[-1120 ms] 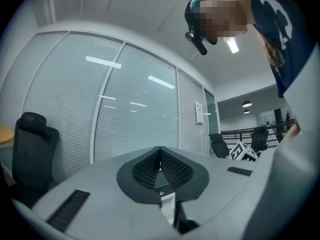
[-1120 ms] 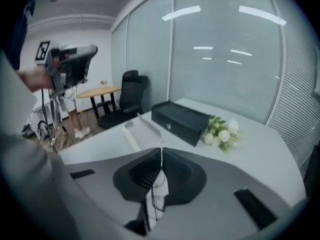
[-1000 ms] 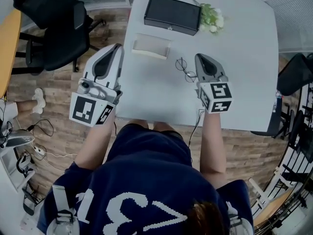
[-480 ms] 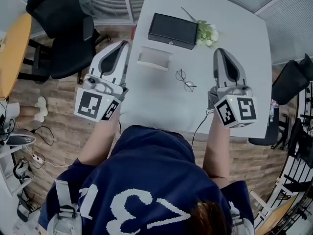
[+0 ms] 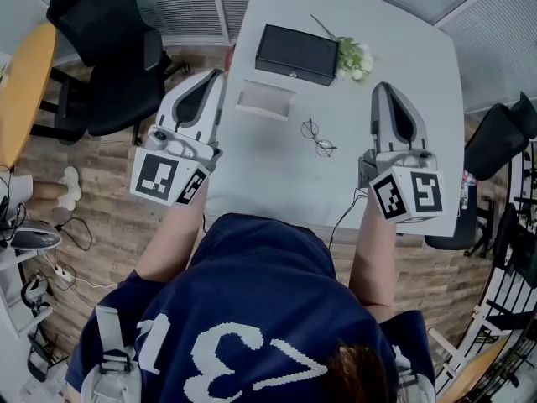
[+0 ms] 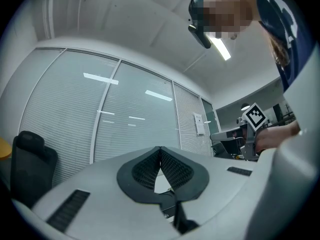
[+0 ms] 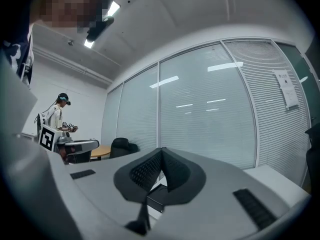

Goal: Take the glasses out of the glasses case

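The wire-rimmed glasses (image 5: 318, 138) lie bare on the white table (image 5: 419, 99), out in the open. A closed black case (image 5: 298, 53) stands at the table's far side. A pale flat rectangular box (image 5: 265, 101) lies just in front of it. My left gripper (image 5: 216, 75) hovers over the table's left edge, shut and holding nothing. My right gripper (image 5: 382, 87) is held to the right of the glasses, apart from them, also shut and holding nothing. In the left gripper view the jaws (image 6: 160, 148) meet, and in the right gripper view the jaws (image 7: 161, 149) meet too; both views face glass walls.
A small bunch of pale flowers (image 5: 356, 56) lies next to the black case. A black office chair (image 5: 105, 49) stands left of the table on the wood floor. Another dark chair (image 5: 495, 137) is at the right. A second person with grippers (image 7: 56, 118) stands far off.
My right gripper has drawn away from the glasses to the right and risen; the glasses stay on the table. My left gripper has lifted slightly.
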`<state>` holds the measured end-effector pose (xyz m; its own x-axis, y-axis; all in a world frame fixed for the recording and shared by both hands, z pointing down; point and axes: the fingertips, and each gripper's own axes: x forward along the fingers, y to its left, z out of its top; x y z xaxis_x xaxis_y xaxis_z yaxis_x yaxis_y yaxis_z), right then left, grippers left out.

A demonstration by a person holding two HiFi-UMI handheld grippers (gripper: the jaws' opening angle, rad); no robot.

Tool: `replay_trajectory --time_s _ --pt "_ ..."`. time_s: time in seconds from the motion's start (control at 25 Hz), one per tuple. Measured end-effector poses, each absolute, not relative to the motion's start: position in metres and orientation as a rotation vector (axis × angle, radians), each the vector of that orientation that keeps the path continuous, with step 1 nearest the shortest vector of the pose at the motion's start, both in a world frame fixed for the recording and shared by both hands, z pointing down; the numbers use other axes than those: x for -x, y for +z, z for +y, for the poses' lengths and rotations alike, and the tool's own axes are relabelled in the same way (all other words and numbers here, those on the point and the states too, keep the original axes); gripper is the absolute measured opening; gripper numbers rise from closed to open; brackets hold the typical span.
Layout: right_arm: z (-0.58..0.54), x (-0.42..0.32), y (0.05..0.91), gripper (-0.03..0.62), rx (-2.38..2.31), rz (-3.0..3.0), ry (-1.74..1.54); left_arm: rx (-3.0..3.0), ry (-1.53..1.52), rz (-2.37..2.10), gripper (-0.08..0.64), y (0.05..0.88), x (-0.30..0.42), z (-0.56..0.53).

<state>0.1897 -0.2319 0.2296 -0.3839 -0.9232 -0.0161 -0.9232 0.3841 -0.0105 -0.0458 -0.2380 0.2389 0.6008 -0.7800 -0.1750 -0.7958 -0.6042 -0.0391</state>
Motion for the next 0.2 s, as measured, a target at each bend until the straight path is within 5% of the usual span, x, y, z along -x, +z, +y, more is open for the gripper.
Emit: replay_trajectory --time_s 0.2 --pt "-0.2293 -0.1878 0.2238 0.023 1.726 2.590 0.027 2.709 0.213 1.336 0.014 0.2382 0.0449 -0.2370"
